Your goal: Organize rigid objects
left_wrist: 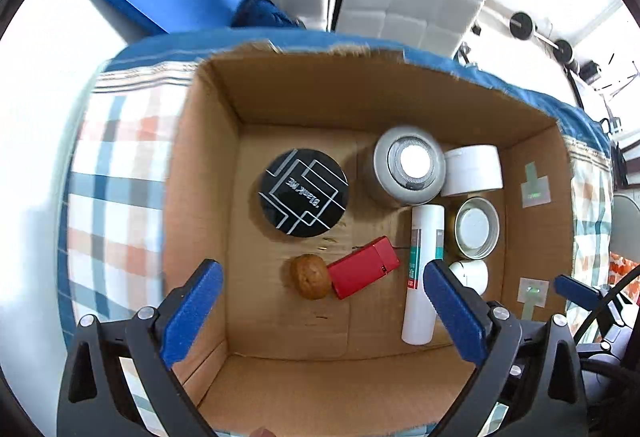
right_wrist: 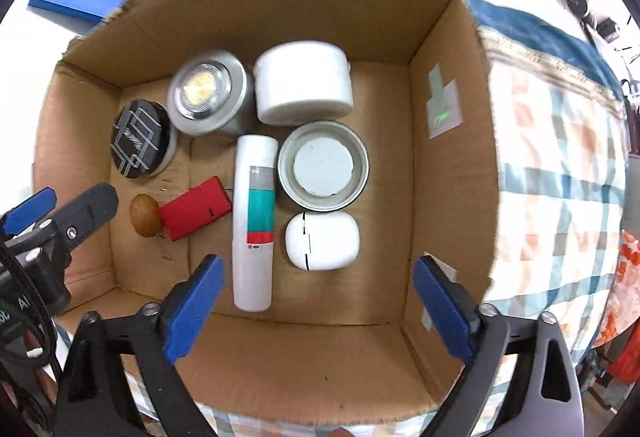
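An open cardboard box on a checked cloth holds jars, a white tube, a red box and a nut near its left wall. Left gripper and right gripper hang above, jaws spread wide, holding nothing.

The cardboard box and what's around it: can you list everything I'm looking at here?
cardboard box: one, brown, open-topped, on the cloth
black round tin: one, black with silver lines, box left
silver canister: one, grey, box rear
white jar: one, white, beside the canister
white tube: one, white with teal and red bands, lying flat mid-box
metal tin: one, silver with white inside, right of the tube
white case: one, white, in front of the metal tin
red box: one, red, left of the tube
walnut: one, brown, touching the red box
checked cloth: one, white, blue and orange, under the box
left gripper: blue jaws open, empty
right gripper: blue jaws open, empty
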Motion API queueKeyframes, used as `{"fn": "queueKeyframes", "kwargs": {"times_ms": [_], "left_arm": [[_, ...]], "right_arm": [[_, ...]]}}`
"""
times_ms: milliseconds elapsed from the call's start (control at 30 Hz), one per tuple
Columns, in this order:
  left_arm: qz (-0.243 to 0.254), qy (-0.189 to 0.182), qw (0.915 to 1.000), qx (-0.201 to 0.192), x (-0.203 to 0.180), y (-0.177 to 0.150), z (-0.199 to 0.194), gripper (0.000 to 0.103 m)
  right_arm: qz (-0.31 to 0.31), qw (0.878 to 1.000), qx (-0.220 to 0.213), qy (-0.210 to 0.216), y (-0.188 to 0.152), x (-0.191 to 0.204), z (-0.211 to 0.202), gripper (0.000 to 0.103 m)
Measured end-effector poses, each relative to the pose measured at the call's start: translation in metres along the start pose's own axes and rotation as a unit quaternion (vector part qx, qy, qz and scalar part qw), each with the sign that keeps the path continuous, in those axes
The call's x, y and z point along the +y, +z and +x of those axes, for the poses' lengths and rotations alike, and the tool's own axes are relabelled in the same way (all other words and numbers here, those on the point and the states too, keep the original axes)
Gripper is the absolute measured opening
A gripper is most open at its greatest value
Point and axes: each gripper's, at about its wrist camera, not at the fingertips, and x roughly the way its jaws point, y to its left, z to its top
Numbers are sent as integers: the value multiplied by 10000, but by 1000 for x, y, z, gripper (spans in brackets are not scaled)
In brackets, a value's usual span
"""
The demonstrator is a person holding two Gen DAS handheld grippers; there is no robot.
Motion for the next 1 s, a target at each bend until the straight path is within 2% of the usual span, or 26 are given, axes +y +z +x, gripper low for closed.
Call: {"fn": "queueKeyframes", "kwargs": {"times_ms": [167, 267, 467, 700, 1000], "left_arm": [[-111, 73, 9994, -312, -1, -19, -23, 103], [-109, 129, 9988, -470, -5, -17, -35, 103], [-69, 209, 9957, -905, -17, -37, -76, 103], [6, 201, 9879, -1539, -34, -74, -155, 103], [232, 285, 9760, -2149, -64, -127, -238, 103]], "right_arm": [[23, 9996, -270, -79, -18, -1, -26, 103], [94, 9995, -287, -17, -24, 0, -26, 103], [145, 9987, -459, 162, -54, 5, -55, 103], [53, 9933, -1100, 353, -97, -7, -123, 103], [10, 9784, -2018, 451, -167, -27, -228, 103]]}}
